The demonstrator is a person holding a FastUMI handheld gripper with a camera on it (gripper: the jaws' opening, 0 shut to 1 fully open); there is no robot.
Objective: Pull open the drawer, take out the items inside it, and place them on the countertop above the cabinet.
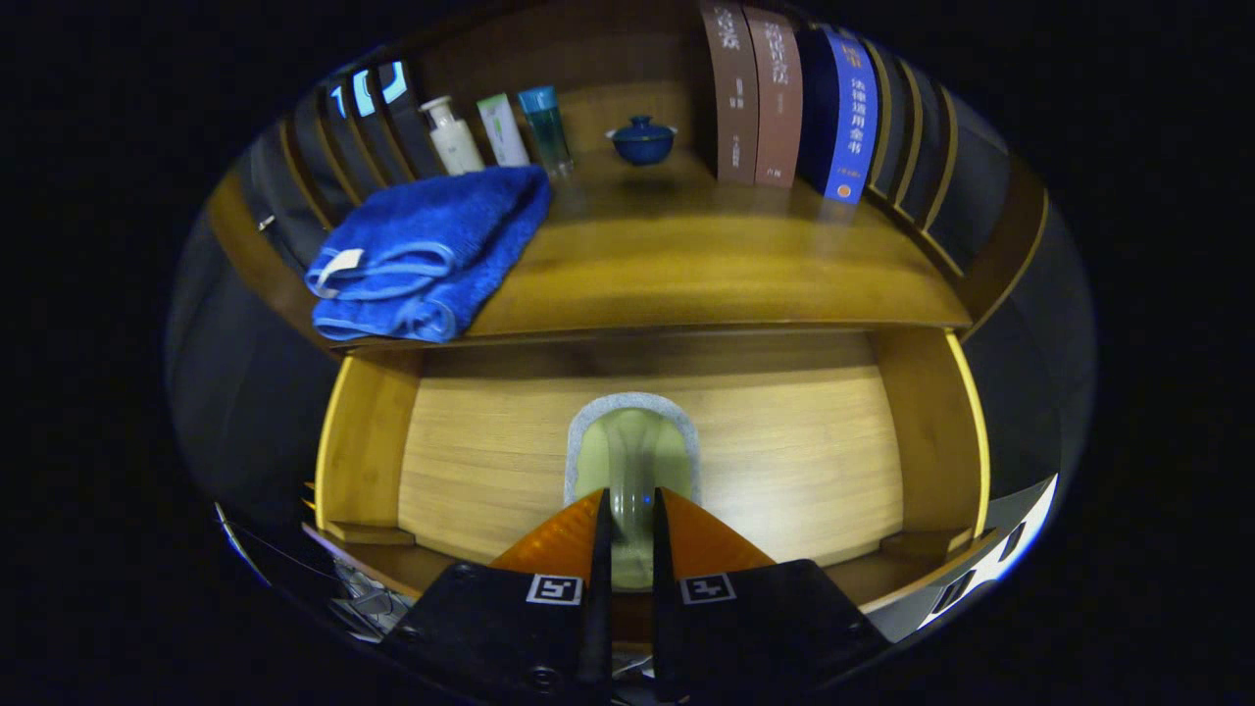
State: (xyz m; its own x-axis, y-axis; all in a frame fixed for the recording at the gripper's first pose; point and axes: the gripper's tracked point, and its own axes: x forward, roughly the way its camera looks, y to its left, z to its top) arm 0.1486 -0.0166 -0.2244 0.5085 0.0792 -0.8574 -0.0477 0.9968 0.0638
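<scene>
Claw (627, 510) pinching brush (632, 461) handle

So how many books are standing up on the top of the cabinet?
3. Two brown books and a blue book stand side by side at the back of the countertop, beside the blue lidded cup. More may be hidden beyond them.

Fisheye camera is riding on the gripper (627, 510), looking forward and down along its fingers into the open drawer (471, 461). It's sitting close to the drawer, with the countertop (706, 265) lying beyond and above.
</scene>
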